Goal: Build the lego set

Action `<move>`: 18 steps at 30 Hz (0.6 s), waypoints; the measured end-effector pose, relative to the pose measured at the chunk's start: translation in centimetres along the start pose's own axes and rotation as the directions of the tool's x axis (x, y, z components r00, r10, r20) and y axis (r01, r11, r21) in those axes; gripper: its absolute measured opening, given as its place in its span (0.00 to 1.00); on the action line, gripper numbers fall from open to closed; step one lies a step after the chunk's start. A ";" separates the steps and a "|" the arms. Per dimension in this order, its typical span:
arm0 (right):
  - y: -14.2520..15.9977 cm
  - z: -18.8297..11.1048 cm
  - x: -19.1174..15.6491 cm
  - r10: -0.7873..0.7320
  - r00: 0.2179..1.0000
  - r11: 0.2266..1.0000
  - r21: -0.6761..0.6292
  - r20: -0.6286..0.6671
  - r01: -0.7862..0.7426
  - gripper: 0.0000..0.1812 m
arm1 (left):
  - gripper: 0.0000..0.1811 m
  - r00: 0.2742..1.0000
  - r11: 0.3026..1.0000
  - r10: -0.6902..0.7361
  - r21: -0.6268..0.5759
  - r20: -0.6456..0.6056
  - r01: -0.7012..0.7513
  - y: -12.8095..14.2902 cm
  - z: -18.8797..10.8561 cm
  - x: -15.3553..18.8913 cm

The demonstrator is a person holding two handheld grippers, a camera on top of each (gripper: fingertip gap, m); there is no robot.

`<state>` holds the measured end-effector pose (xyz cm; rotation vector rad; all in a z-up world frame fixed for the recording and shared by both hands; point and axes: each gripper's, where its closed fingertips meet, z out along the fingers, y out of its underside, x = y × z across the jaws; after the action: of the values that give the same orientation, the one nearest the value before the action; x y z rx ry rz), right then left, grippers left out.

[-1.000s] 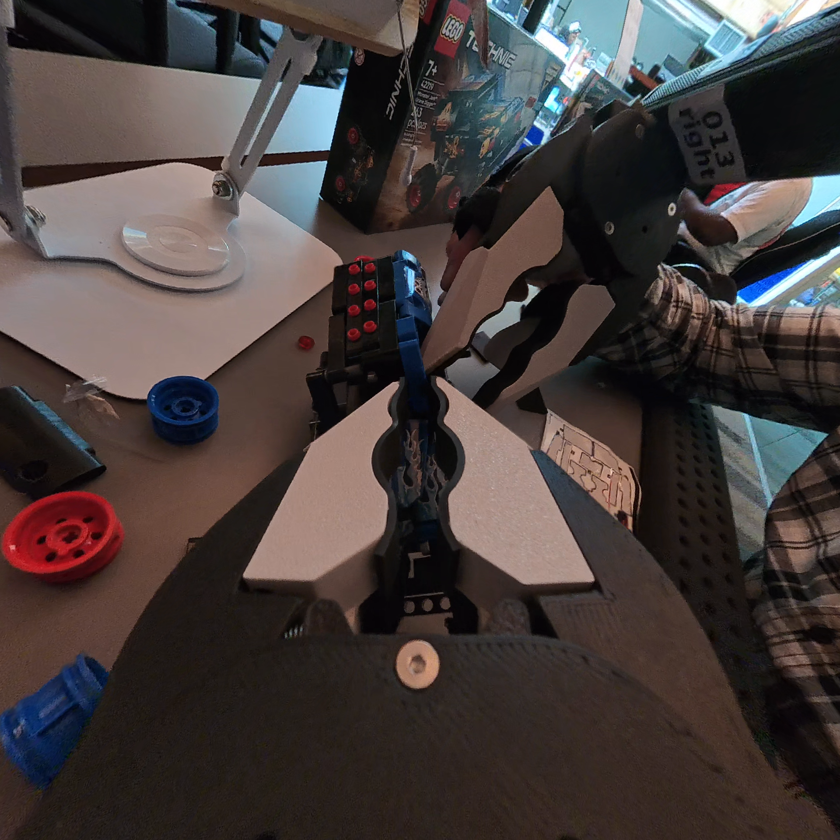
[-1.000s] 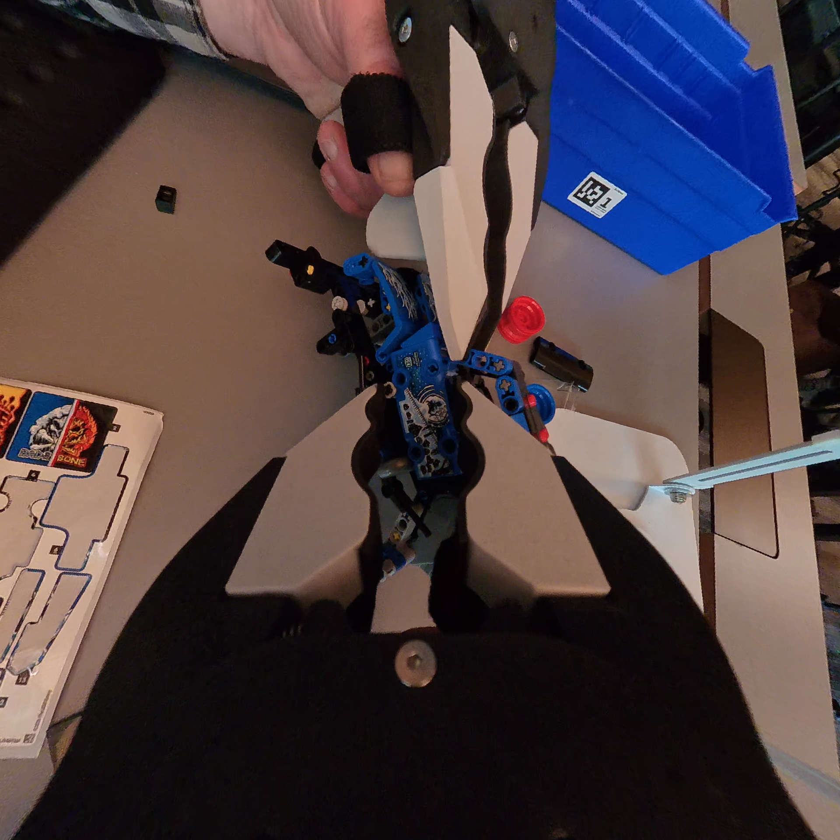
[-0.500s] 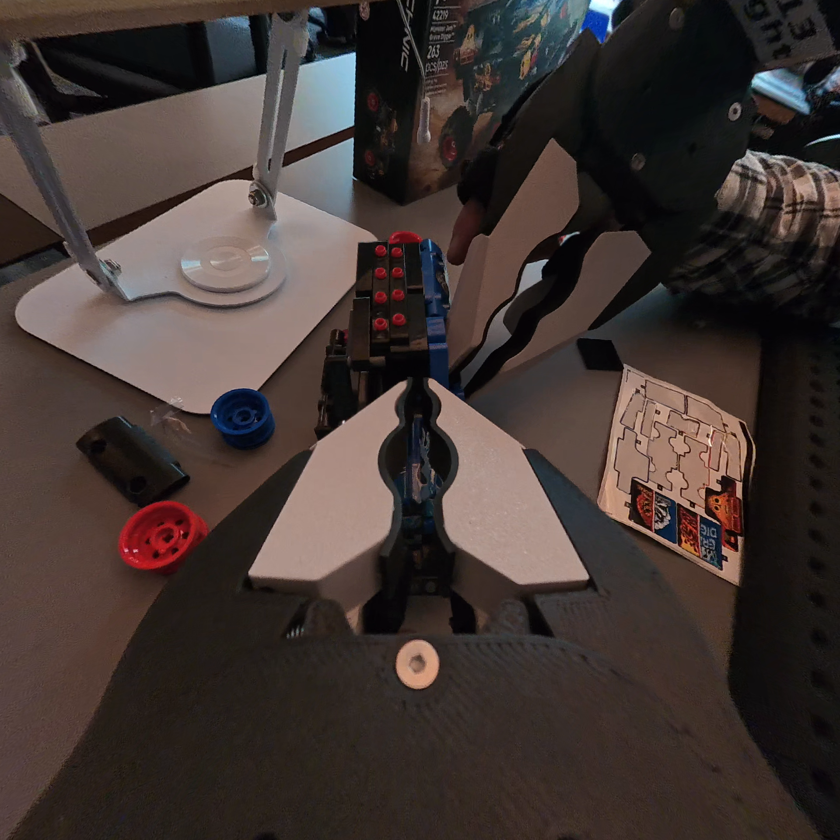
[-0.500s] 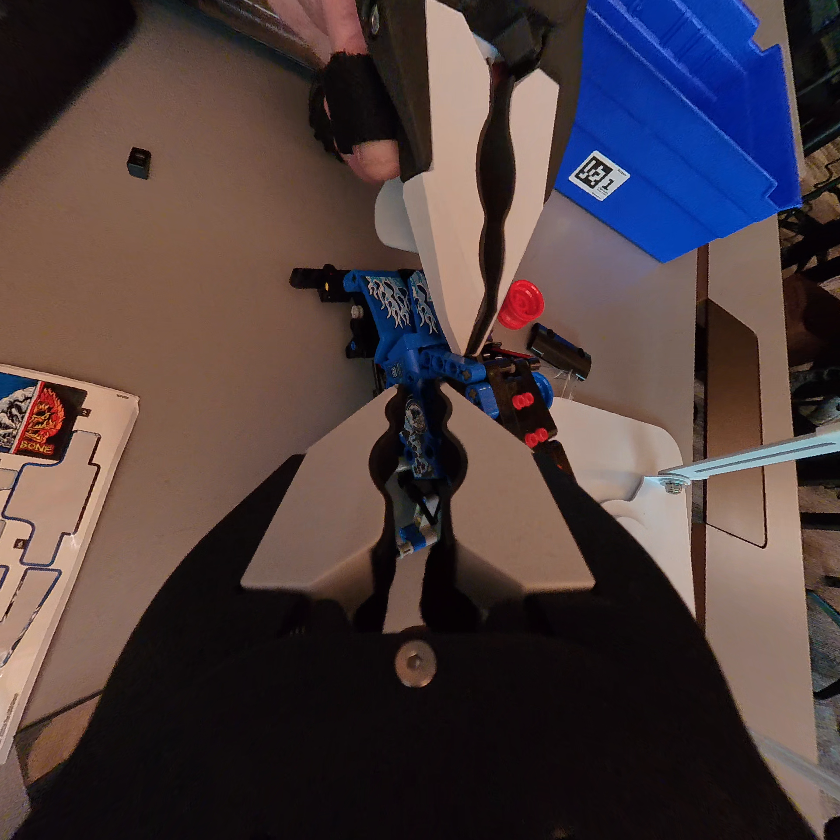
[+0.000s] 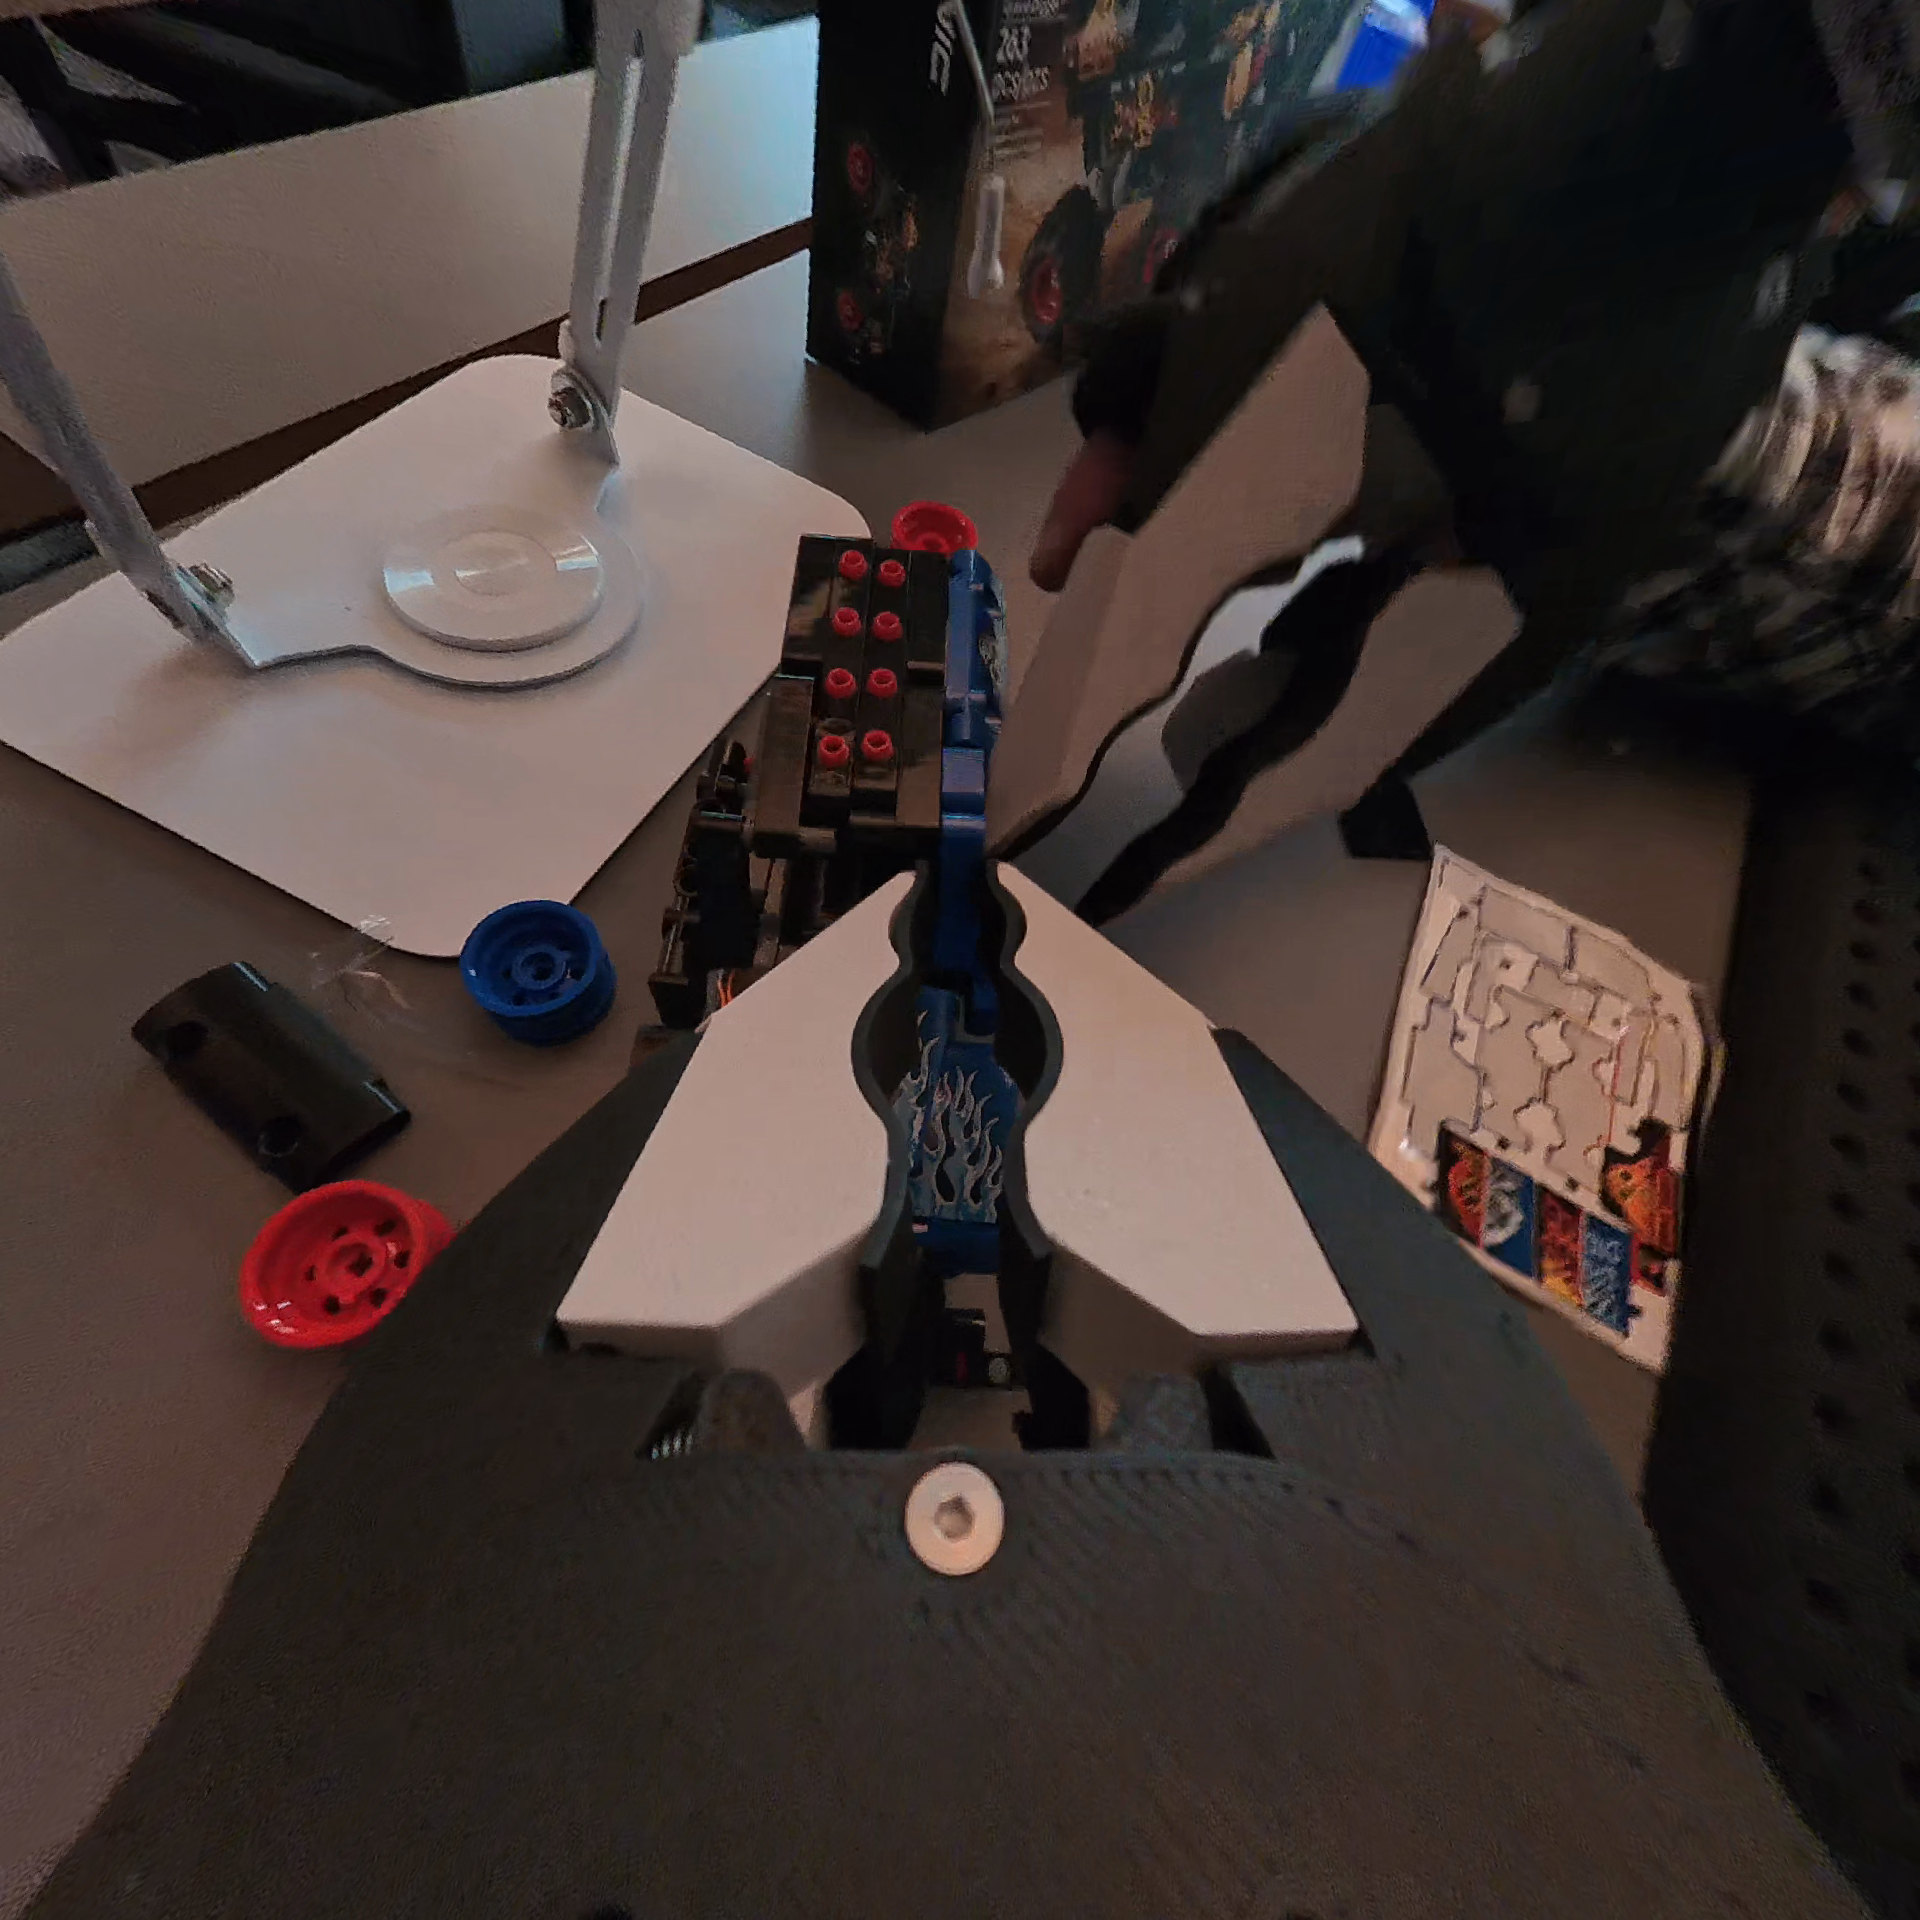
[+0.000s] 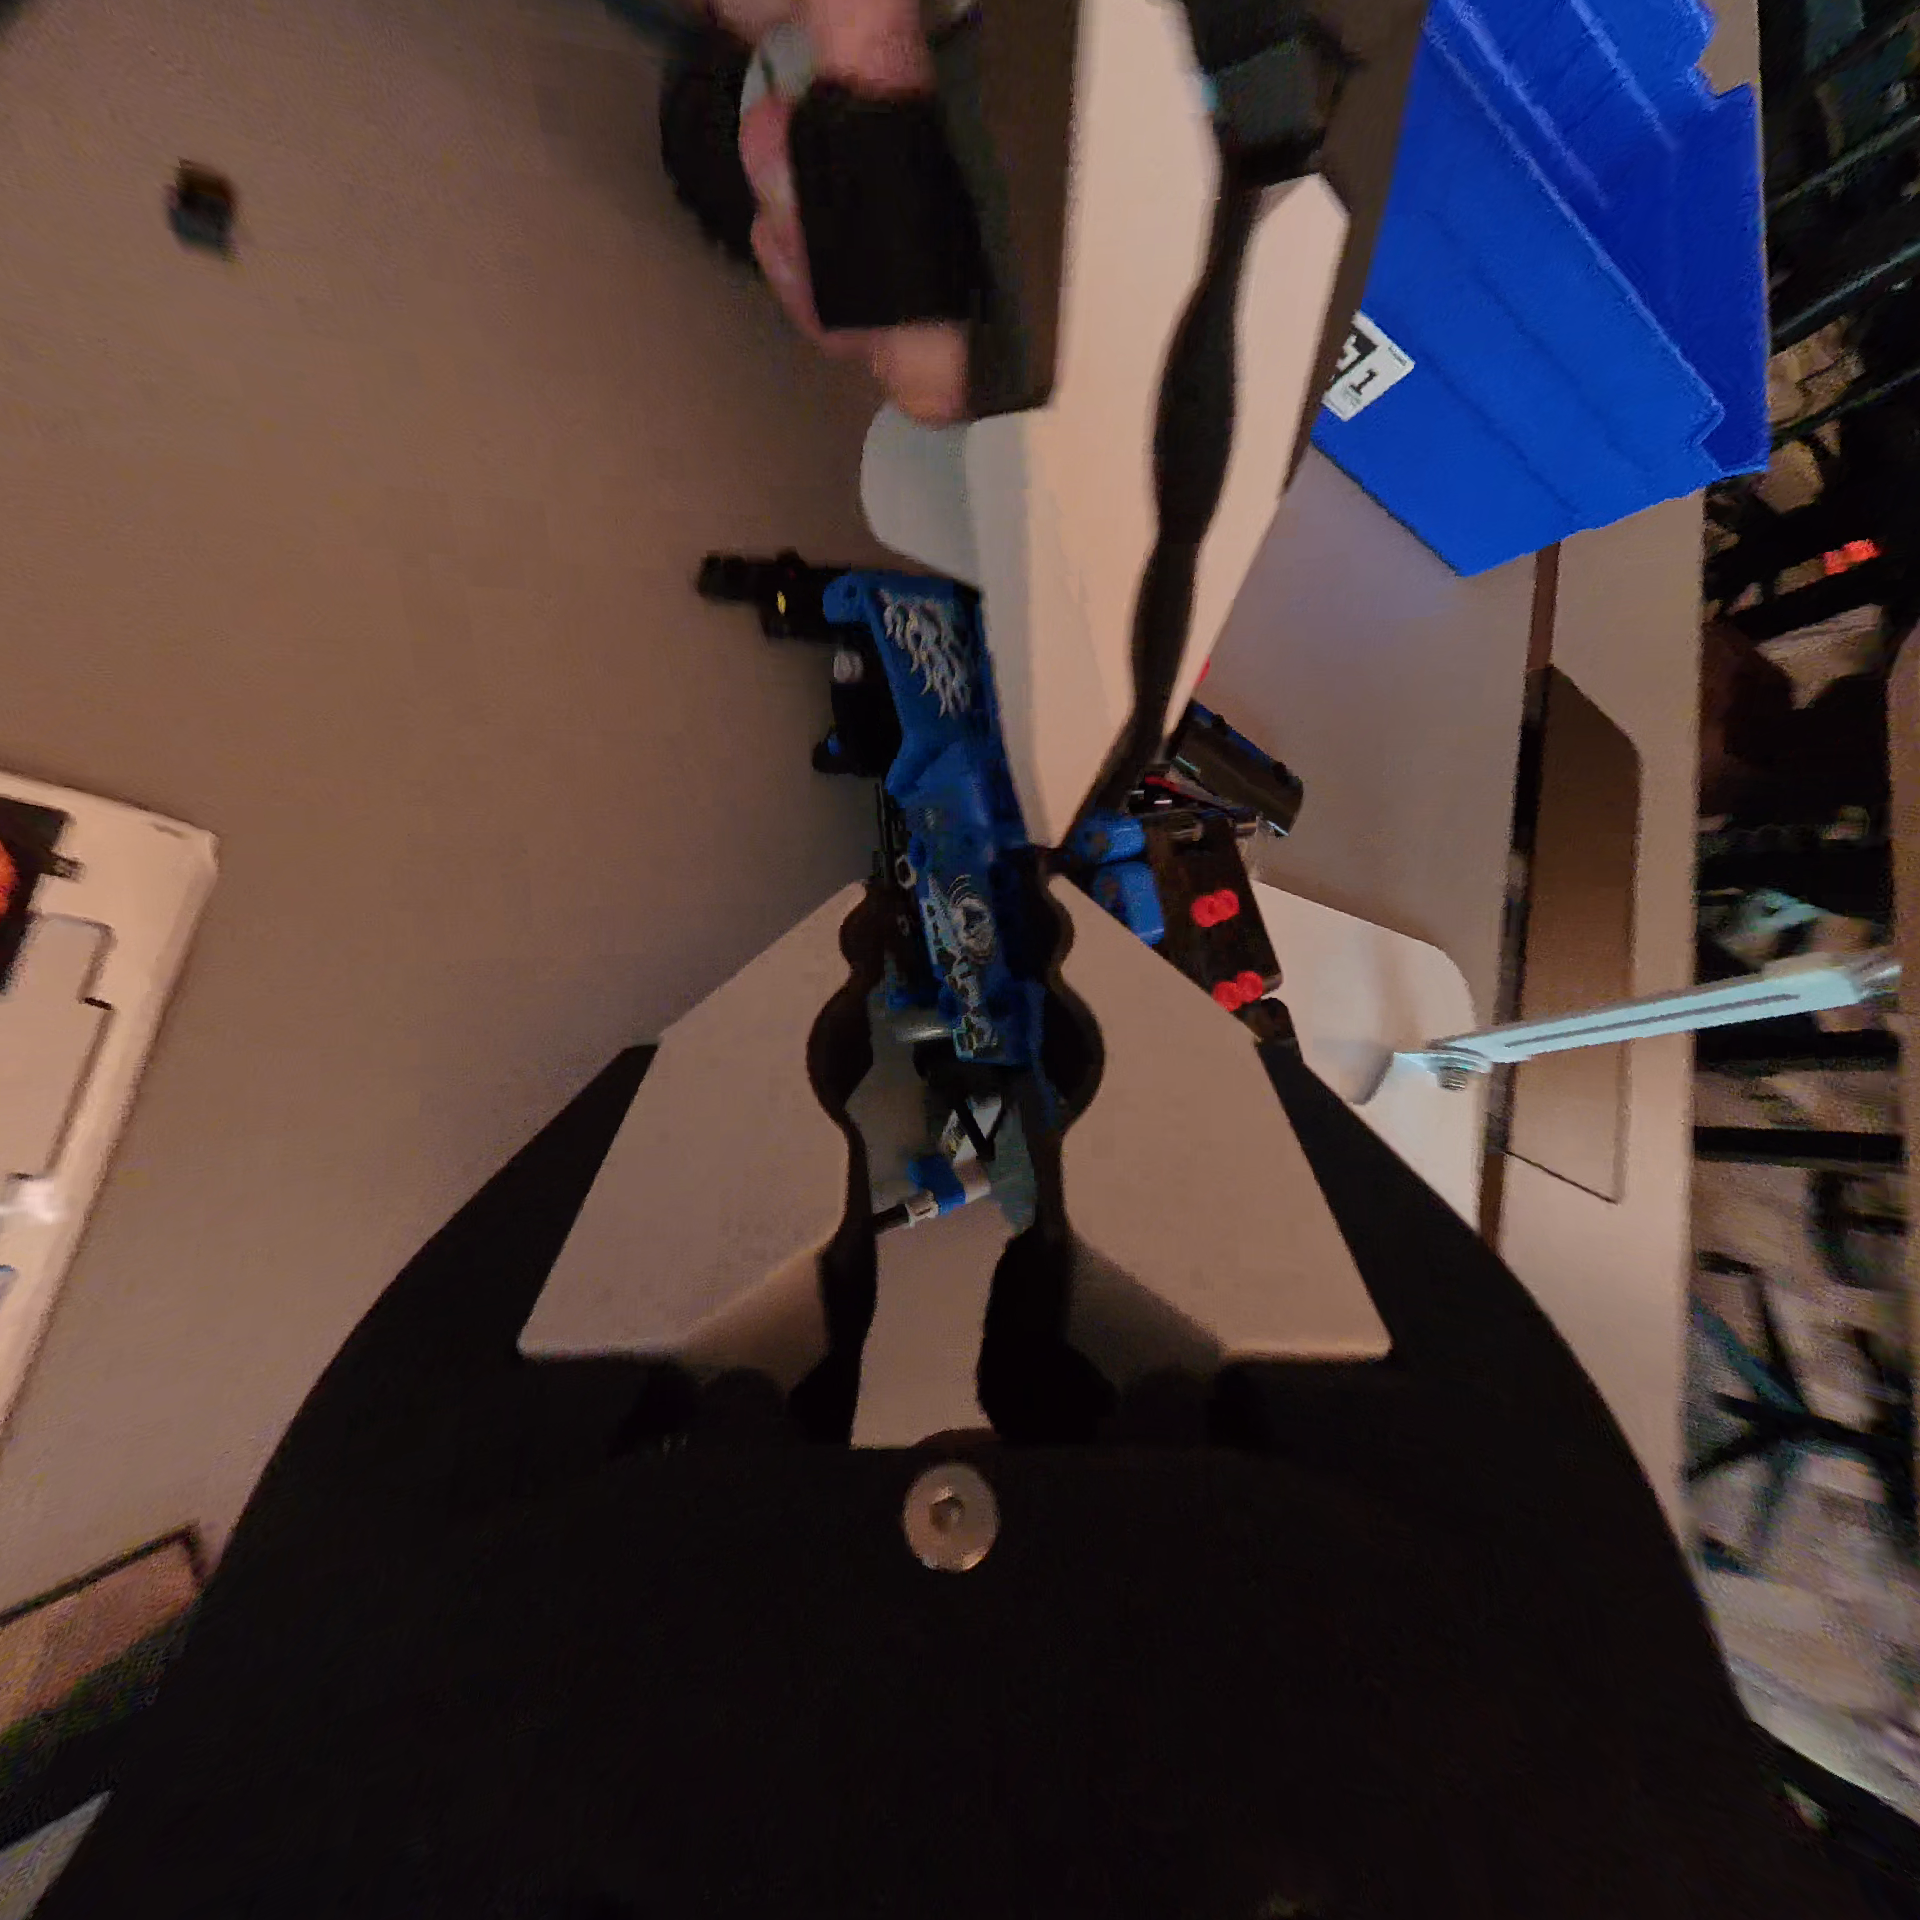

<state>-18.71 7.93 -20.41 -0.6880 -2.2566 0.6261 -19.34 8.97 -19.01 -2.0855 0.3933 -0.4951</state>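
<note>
Our left tool [image 5: 956, 883] is clenched on the blue flame-printed panel of the half-built toy truck [image 5: 873, 727], which stands on the counter [image 5: 1278, 966] straight ahead of it. Our right tool [image 6: 956, 894] grips the same truck [image 6: 935, 748] from the opposite side, its fingers closed on the blue bodywork, though that view is blurred, so the exact contact is hard to judge. The two tools meet tip to tip over the model. To the left of the left tool lie a blue wheel [image 5: 538, 971], a red wheel [image 5: 332, 1262] and a black curved piece [image 5: 270, 1070]; a second red wheel [image 5: 933, 527] sits just beyond the truck. To its right lies a sticker sheet [image 5: 1538, 1091]. Beyond stand the set's box [image 5: 987, 187] and a white lamp base [image 5: 416, 665].
</note>
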 end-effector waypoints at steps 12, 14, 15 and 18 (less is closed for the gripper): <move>0.4 -0.2 1.2 -0.076 0.992 0.997 0.012 -0.098 0.077 0.13 | 0.04 0.930 0.949 -0.309 -0.008 -0.199 0.314 -2.0 0.1 -0.1; 0.9 0.0 1.5 -0.103 0.986 0.995 -0.024 -0.133 0.101 0.14 | 0.04 0.933 0.950 -0.309 -0.008 -0.185 0.313 -2.1 0.3 -0.3; 1.2 0.2 1.7 -0.132 0.979 0.991 -0.054 -0.157 0.125 0.14 | 0.04 0.927 0.944 -0.323 -0.004 -0.191 0.329 -2.1 0.5 -0.4; 1.5 0.4 2.0 -0.188 0.961 0.981 -0.092 -0.203 0.172 0.13 | 0.04 0.920 0.940 -0.334 0.006 -0.203 0.342 -2.1 0.6 -0.7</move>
<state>-19.80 10.21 -20.60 -0.5488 -2.1219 0.3647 -19.44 10.80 -17.65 -2.0779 0.1319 -0.9159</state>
